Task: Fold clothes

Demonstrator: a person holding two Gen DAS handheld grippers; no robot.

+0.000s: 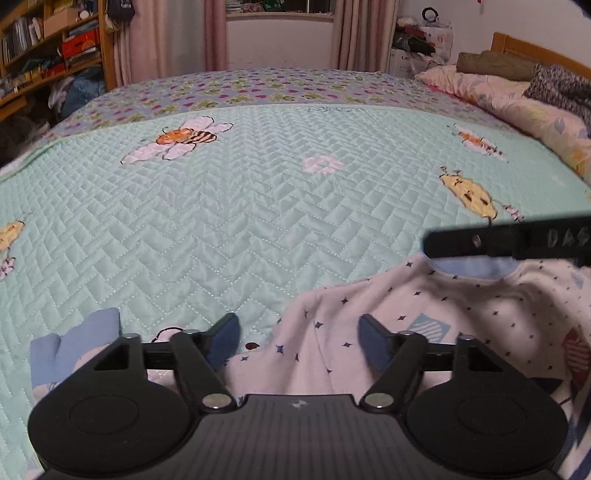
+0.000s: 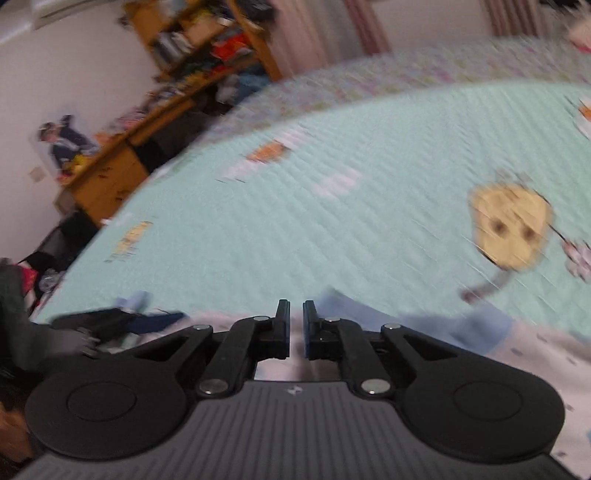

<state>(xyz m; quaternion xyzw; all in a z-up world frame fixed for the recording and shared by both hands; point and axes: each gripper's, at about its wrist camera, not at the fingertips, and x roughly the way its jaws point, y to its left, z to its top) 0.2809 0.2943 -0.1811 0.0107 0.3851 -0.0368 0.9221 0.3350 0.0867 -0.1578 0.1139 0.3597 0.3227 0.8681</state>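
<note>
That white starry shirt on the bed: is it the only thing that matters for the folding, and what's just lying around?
For the job:
white starry shirt
left gripper, open
right gripper, nearly closed
bed quilt, the work surface

Just lying about:
pillows
bookshelf
curtains

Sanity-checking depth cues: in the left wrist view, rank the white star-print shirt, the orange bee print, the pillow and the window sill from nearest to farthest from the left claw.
1. White star-print shirt: directly under the open left claw, spreading right.
2. Orange bee print: mid-bed, ahead and left.
3. Pillow: far right, at the head of the bed.
4. Window sill: back wall, beyond the bed.
</note>
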